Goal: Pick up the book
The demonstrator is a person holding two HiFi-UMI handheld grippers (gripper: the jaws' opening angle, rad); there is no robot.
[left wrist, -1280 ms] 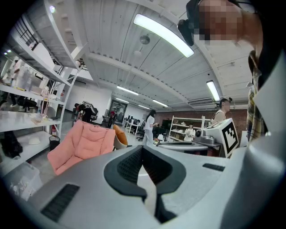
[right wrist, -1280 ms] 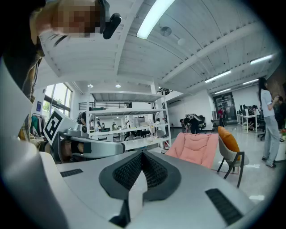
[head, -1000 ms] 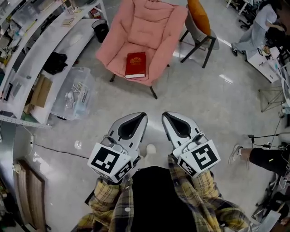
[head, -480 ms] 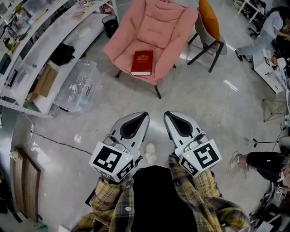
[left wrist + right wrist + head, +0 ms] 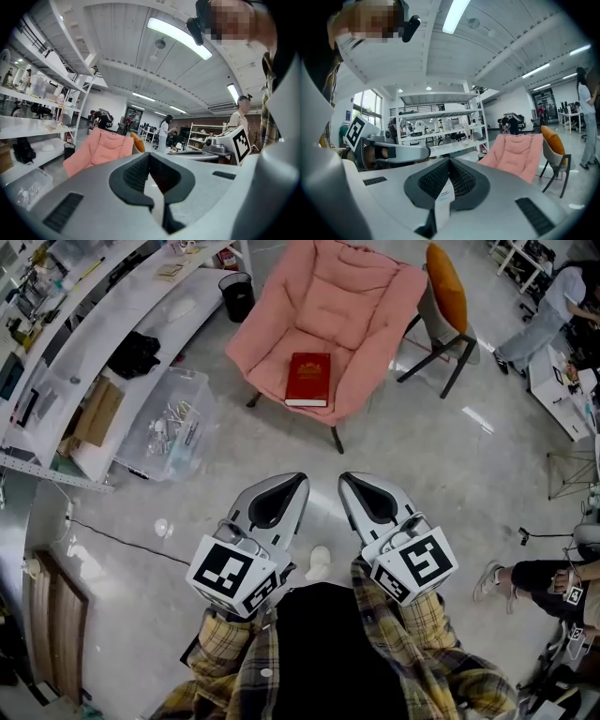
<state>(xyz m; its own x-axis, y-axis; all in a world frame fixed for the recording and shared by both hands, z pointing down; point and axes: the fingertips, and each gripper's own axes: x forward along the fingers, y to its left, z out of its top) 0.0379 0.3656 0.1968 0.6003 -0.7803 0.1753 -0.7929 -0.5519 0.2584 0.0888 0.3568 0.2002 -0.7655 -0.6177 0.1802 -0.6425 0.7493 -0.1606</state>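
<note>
A dark red book (image 5: 308, 379) lies flat on the seat of a pink padded chair (image 5: 352, 310), well ahead of me on the floor. My left gripper (image 5: 291, 482) and right gripper (image 5: 349, 481) are held side by side close to my body, far short of the chair. Both are shut with nothing between the jaws. In the left gripper view the left gripper (image 5: 149, 155) points past the pink chair (image 5: 101, 150). The right gripper (image 5: 449, 161) has the pink chair (image 5: 518, 152) to its right. The book is hidden in both gripper views.
A chair with an orange cushion (image 5: 442, 282) stands right of the pink one. A clear plastic bin (image 5: 169, 423), white shelving (image 5: 84, 324) and a black waste bin (image 5: 236, 294) line the left. A cable (image 5: 122, 540) crosses the floor. A person's leg (image 5: 548, 573) is at the right.
In the head view the chair with the book has drifted to the right and slightly nearer. Both grippers stay side by side and shut.
</note>
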